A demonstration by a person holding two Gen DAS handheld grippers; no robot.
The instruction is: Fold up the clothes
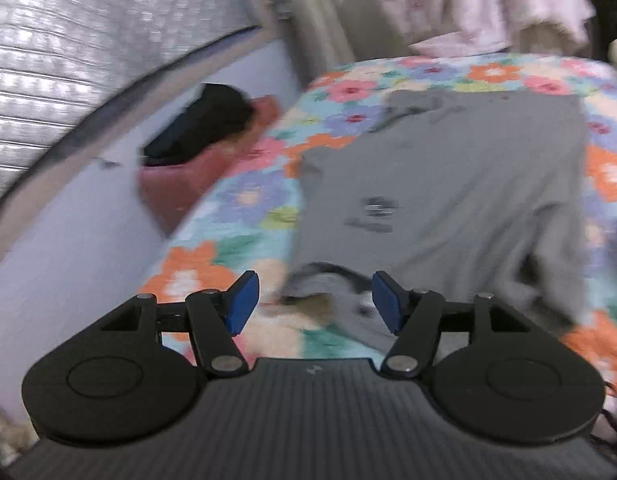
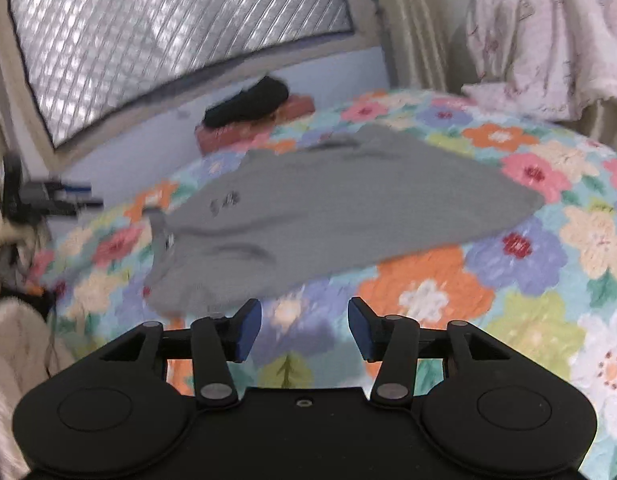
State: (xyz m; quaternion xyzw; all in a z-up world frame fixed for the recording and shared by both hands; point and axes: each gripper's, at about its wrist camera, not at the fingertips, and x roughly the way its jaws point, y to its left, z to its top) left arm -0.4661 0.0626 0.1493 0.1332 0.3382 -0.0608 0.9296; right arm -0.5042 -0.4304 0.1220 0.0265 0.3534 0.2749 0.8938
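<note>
A grey polo shirt (image 1: 448,184) with a small dark chest logo lies spread on the flowered bedspread (image 1: 244,196). My left gripper (image 1: 314,304) is open and empty, just above the shirt's collar end. In the right wrist view the same shirt (image 2: 348,204) lies across the bed ahead. My right gripper (image 2: 304,330) is open and empty, above the bedspread (image 2: 528,320) just short of the shirt's near edge. The left gripper (image 2: 56,196) shows blurred at the far left of that view.
A dark garment (image 1: 204,124) lies on a reddish cushion (image 1: 176,184) by the wall under the window (image 2: 180,36). A pale pink cloth (image 2: 548,36) hangs at the back right. Beige fabric (image 2: 16,344) lies at the bed's left edge.
</note>
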